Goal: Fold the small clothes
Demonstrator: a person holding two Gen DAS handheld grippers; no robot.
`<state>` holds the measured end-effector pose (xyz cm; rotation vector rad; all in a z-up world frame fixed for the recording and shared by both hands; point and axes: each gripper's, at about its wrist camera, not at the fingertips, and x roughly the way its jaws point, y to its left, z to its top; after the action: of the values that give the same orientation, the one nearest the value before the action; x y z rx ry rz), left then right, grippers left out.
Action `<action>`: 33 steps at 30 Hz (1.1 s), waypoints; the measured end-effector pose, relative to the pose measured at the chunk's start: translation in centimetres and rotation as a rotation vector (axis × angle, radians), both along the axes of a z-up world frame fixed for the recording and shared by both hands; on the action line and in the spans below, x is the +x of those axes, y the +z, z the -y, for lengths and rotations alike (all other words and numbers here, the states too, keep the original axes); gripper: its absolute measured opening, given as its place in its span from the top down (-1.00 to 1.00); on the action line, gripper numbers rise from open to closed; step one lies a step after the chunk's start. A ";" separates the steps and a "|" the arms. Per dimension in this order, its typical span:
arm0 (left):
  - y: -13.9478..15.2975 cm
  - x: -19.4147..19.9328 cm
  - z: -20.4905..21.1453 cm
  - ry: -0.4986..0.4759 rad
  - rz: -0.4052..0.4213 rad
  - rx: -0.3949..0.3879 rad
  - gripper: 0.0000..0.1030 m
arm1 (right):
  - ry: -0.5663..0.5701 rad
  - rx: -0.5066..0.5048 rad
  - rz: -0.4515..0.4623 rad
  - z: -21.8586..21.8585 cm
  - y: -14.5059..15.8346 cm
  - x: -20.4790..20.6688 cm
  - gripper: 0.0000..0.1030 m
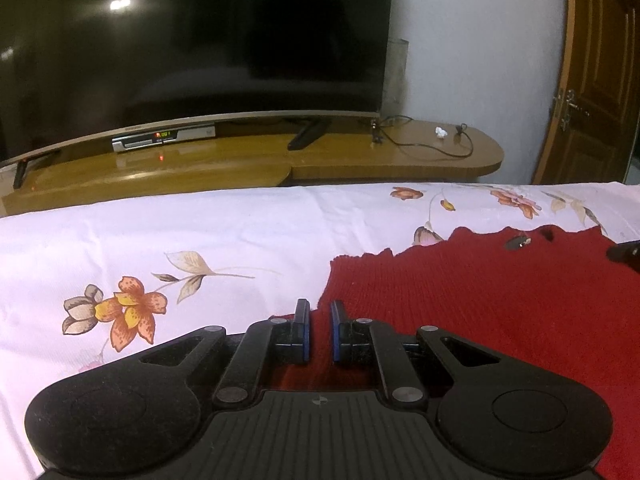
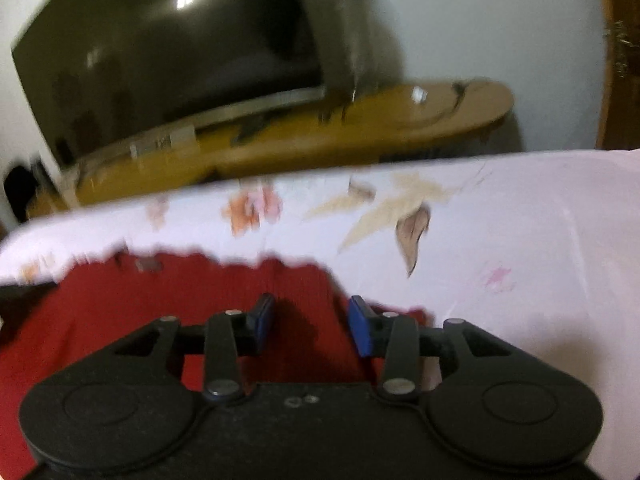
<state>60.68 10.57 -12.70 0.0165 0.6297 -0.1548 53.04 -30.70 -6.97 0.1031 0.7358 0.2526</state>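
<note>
Black linkage of the left gripper is filling the bottom of the left wrist view, its fingers drawn nearly together with a fold of the red knit running between them, so it is reading as clenched on the knit's left edge. This knit is lying flat on the floral sheet of the bed, spreading from the centre toward the lower right of that view, its ragged far edge running left to right across the frame. In the right wrist view, which is blurred, the right gripper is hanging over the knit's right-hand part with its fingers parted and nothing pressed between them; red cloth is showing under the gap, and the knit's right edge is lying just under the right finger. So the knit's long axis is running crosswise between the two grippers, each at one side edge. Judging from this, the right one is the one that needs a fresh bite before any fold. Beyond the bed, a television is standing on a wooden stand.
</note>
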 end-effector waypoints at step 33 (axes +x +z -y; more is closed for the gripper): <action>3.5 -2.5 8.7 -0.278 0.036 0.001 -0.49 | 0.235 -0.032 0.116 -10.8 2.8 -1.4 0.25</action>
<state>58.16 1.86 -9.20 0.1077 0.5899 -0.4219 51.61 -19.93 -4.21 -0.0291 0.6360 0.4664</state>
